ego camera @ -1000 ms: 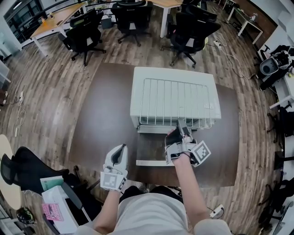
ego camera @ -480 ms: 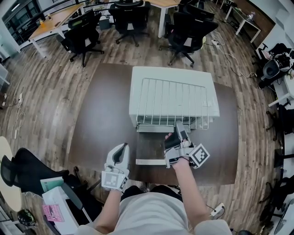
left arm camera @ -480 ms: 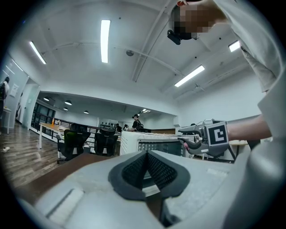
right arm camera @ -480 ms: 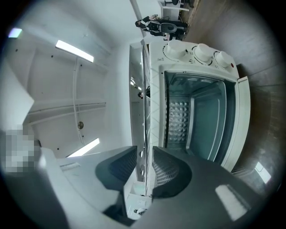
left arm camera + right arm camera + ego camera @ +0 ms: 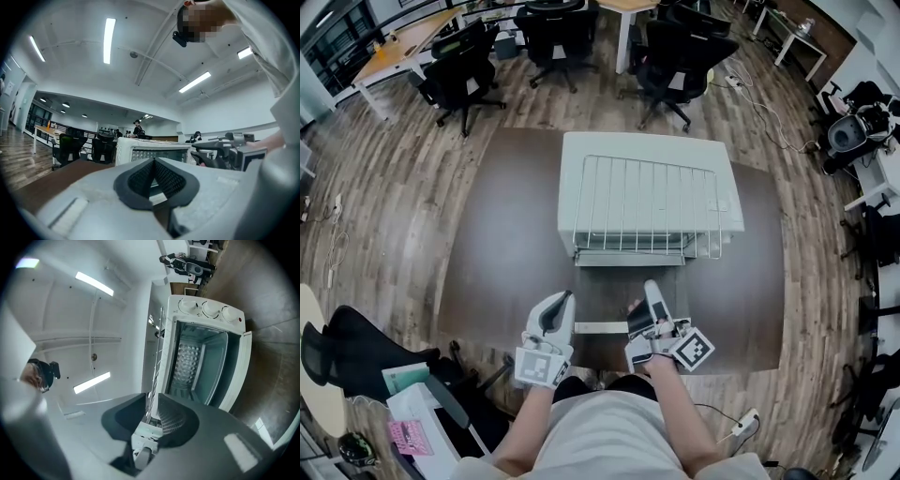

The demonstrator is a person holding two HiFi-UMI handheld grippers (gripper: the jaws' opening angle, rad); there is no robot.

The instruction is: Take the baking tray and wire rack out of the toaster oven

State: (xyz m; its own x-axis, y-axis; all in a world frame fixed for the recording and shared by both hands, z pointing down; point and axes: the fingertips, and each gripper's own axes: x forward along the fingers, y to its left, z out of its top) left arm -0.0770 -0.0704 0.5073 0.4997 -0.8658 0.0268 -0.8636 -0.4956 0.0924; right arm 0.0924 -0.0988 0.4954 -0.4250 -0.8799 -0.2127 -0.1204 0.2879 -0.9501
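The white toaster oven (image 5: 647, 145) stands on the dark table with its glass door (image 5: 623, 295) folded down towards me. The wire rack (image 5: 642, 206) lies flat on the oven's roof; its wires (image 5: 161, 341) run along the roof's edge in the right gripper view. The oven cavity (image 5: 197, 364) is open, and I cannot make out the baking tray in it. My right gripper (image 5: 651, 289) hovers over the door's near edge. Its jaws have just been opening, then closing a little, and stand open with nothing between them. My left gripper (image 5: 562, 298) is shut and empty, left of the door.
Black office chairs (image 5: 675, 56) and desks (image 5: 403, 42) stand on the wooden floor beyond the table (image 5: 502, 234). A black chair (image 5: 356, 342) and a box of small items (image 5: 417, 422) sit at my lower left. Cables (image 5: 773, 112) trail on the right.
My right gripper has let go of the rack's front edge on the oven roof and drawn back towards me over the door. My left gripper has shifted slightly towards the door.
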